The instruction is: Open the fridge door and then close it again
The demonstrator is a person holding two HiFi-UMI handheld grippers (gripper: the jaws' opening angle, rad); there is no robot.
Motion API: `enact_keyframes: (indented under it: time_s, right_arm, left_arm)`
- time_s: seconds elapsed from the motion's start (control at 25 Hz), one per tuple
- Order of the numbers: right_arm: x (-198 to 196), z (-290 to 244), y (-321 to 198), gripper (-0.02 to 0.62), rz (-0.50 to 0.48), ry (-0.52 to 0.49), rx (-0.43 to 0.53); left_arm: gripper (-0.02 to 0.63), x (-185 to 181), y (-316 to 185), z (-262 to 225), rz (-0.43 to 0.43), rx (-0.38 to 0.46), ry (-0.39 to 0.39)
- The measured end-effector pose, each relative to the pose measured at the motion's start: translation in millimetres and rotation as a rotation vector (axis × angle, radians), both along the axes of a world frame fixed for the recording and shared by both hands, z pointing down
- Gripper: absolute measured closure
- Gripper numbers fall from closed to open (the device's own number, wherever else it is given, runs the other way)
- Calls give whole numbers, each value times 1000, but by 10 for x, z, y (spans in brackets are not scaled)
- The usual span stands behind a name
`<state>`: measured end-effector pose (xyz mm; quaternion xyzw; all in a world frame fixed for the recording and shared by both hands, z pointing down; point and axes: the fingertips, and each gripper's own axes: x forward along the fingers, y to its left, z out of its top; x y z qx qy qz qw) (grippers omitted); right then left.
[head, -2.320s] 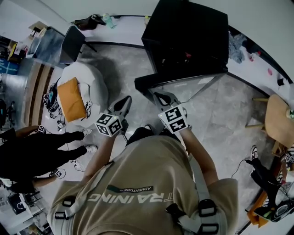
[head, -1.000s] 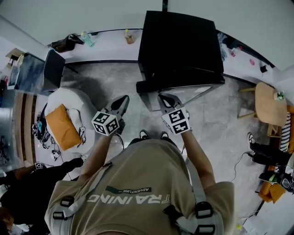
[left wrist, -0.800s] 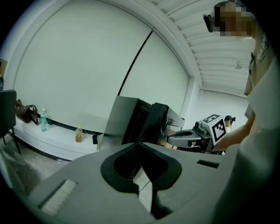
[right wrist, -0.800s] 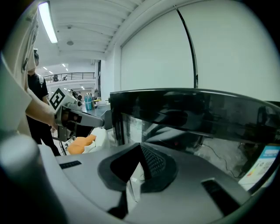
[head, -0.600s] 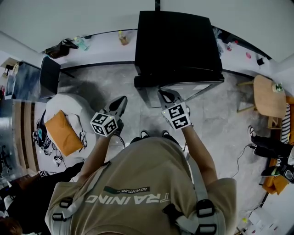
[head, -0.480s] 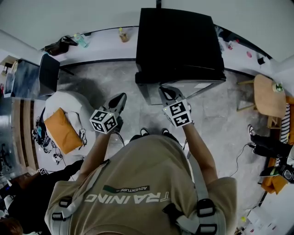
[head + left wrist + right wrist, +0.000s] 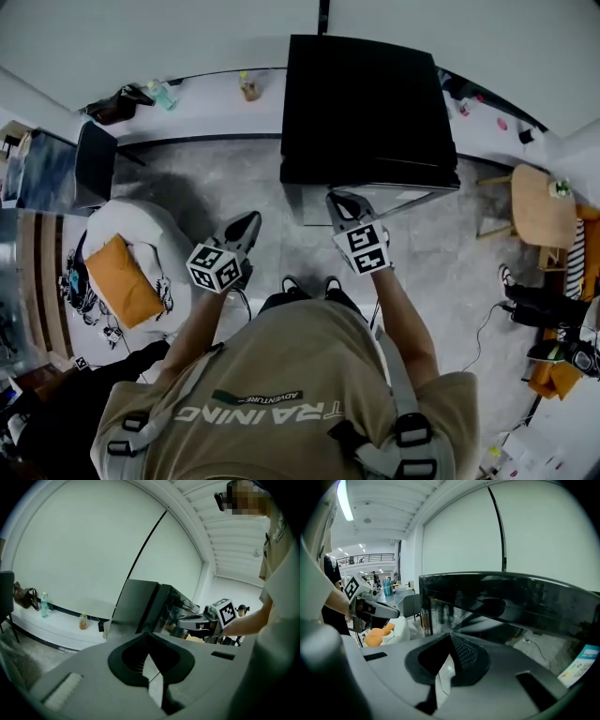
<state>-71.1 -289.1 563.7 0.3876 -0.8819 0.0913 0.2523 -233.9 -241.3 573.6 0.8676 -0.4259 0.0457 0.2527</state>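
One black fridge [image 7: 366, 103], far centre against wall. Right gripper [image 7: 339, 200] just beside its front, jaws pressed together, empty. Left gripper [image 7: 246, 223] further left, apart from fridge, jaws together, empty. Two bottles [image 7: 247, 86] on far-left ledge; one white beanbag [image 7: 155, 234] left; one round table [image 7: 539, 204] right. Both forearms stretched forward.

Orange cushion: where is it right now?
In the head view, the orange cushion lies on the white beanbag, left of the left gripper.
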Motion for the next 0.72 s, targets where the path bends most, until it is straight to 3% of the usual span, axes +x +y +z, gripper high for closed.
enact_keyframes:
  time_s: [0.32,0.72]
  right_arm:
    - [76,-40,-62,595,70,-22,0]
    - [-145,-355,185,595,70,-107,24]
  left_arm:
    - [606,-45,55,-3,6,4,8]
    - [606,-226,125,-160,-31,59,35]
